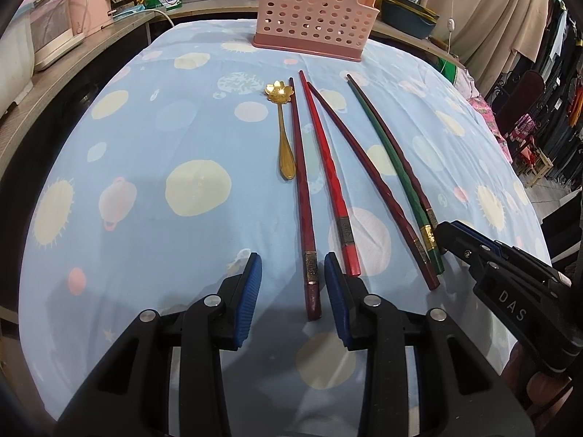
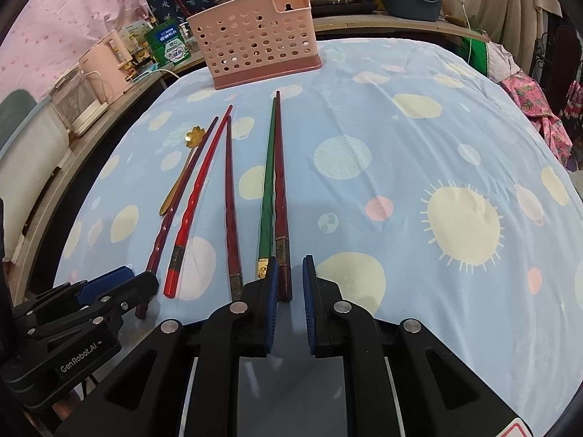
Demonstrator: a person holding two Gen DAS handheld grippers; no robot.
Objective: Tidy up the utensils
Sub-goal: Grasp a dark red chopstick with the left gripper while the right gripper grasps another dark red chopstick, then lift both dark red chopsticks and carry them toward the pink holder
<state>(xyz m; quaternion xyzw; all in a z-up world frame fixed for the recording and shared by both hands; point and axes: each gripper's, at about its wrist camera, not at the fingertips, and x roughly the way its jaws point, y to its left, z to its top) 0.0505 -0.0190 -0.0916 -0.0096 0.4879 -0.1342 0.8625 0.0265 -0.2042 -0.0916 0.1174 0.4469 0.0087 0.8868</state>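
Right gripper is closed down to a narrow slot; the butt of a brown-red chopstick lies in that slot beside one blue ribbed pad, with cloth showing on its other side. Left gripper stands open near the table's near edge, its pads either side of a dark red chopstick without pressing it. Part of the green chopstick's gilt end is hidden behind the right gripper's finger. A pink perforated plastic utensil holder stands at the far edge; its top is cut off in the left view, and whether the sticks rising at its rim are inside or behind it is unclear. On the blue cloth with pale suns and dots, a bright red chopstick and another dark red one, all slim and faceted, run from near edge to far beside a gold flower-bowled spoon.
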